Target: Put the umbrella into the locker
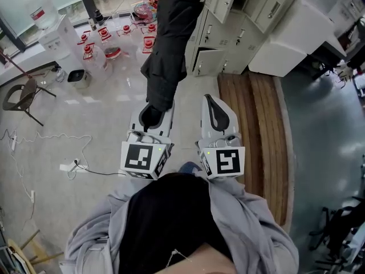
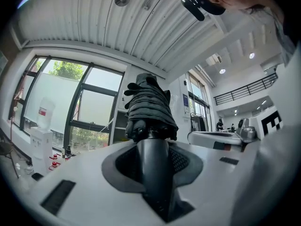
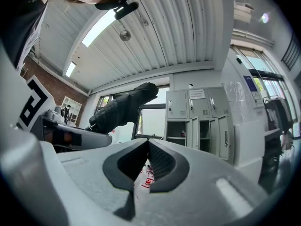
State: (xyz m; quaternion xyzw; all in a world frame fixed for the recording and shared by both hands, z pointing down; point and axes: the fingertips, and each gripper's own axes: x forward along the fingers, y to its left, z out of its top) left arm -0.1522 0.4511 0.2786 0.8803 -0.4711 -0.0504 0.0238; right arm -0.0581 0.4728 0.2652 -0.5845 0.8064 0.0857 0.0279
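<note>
Umbrella of folded black fabric (image 1: 168,44) is clamped by its black handle in the left gripper (image 2: 153,145). The fingers are set narrow and press on the handle from both sides, and the bundled canopy sticks straight out past the fingertips. Right gripper (image 3: 146,144) sits just beside the left one, fingers closed tip to tip with nothing between them. Bank of pale grey metal lockers (image 3: 200,119) stands ahead of both sets of fingertips, a few doors open. The umbrella is not in any compartment yet.
</note>
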